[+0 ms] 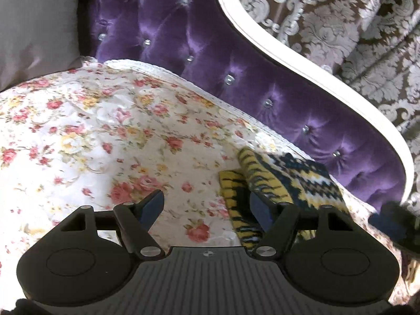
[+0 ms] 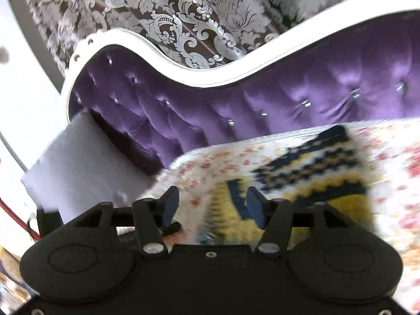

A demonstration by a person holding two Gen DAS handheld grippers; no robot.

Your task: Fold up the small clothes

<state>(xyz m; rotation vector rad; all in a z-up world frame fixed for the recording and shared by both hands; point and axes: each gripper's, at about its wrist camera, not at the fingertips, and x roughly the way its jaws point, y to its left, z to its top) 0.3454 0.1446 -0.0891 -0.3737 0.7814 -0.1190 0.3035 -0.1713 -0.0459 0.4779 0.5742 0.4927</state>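
Note:
A small knitted garment with a yellow, dark blue and white zigzag pattern lies folded on the floral bedspread, close to the headboard. My left gripper is open and empty above the bedspread, its right finger over the garment's near left edge. The garment also shows, blurred, in the right wrist view. My right gripper is open and empty just above the garment's near end.
A purple tufted headboard with a white curved frame borders the bed. A grey pillow lies at the far left; it also shows in the right wrist view. Patterned wallpaper is behind.

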